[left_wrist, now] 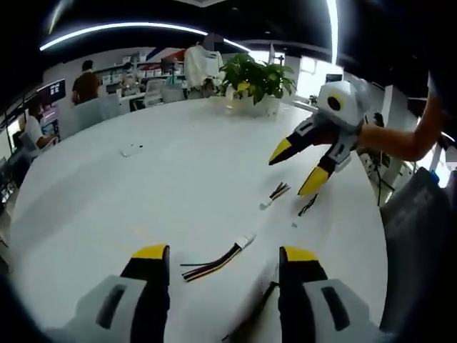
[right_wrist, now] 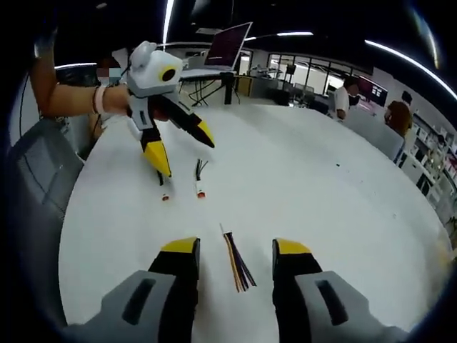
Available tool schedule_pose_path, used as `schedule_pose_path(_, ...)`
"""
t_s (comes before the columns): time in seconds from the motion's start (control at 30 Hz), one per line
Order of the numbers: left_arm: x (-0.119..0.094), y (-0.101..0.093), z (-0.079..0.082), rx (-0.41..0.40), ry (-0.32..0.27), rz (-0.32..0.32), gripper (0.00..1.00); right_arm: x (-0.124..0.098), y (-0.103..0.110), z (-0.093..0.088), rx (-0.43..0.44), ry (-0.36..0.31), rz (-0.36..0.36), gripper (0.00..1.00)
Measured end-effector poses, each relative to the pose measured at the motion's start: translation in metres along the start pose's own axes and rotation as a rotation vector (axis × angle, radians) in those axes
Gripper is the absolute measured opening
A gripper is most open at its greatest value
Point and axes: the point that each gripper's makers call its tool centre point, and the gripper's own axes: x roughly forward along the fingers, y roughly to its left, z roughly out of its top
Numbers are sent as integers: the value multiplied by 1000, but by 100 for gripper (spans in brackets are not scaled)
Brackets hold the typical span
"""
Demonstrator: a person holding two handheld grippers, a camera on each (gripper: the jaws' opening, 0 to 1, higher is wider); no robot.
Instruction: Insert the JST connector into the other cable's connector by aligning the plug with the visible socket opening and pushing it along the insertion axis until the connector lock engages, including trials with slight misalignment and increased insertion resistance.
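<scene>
Smooth, matte white round desk, faintly glossy under strip lights. In the left gripper view, left gripper low over the desk, grey shells tapering to black fingers with yellow tips, spread wide apart, nothing between the pads. Just ahead of the gap between them, a short flat ribbon of thin insulated wires, black, red and yellow, ending in a small white plastic JST connector at the far end, lying flat. Further ahead and toward the right finger, a second short cable with dark fanned wires and a small pale plug, and beside it a thinner dark cable with a tiny pale end. Above those two, right gripper hanging in the air off a bare forearm, pointed yellow-tipped fingers angled down toward the desk and splayed apart, holding nothing.

In the right gripper view, right gripper also low, fingers parted, empty. Between and just ahead of them, the loose ends of the wire ribbon fanned out, orange, yellow and dark strands. Further ahead, toward the left finger, two small connectors with reddish-white tips on short dark leads, lying near each other but apart. Over them, left gripper held by a hand with a wristband, fingers open and tilted downward.

Leafy potted plant at the desk's far edge.
</scene>
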Motion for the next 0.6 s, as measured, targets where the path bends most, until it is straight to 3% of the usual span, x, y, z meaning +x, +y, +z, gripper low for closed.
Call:
schedule_pose_path(0.1, 4, 0, -1, 23, 5, -9, 53, 7, -1, 1, 51, -31, 26, 34)
schedule_pose_path(0.33, 8, -3, -5, 54, 16, -31, 48, 14, 5, -3, -11, -36, 54, 28)
schedule_pose_path(0.47, 9, -5, 0, 113, -10, -41, 28, 20, 8, -8, -24, -26, 64, 26)
schedule_pose_path(0.6, 12, -6, -2, 98, -4, -57, 28, 22, 7, -9, -27, -23, 66, 25)
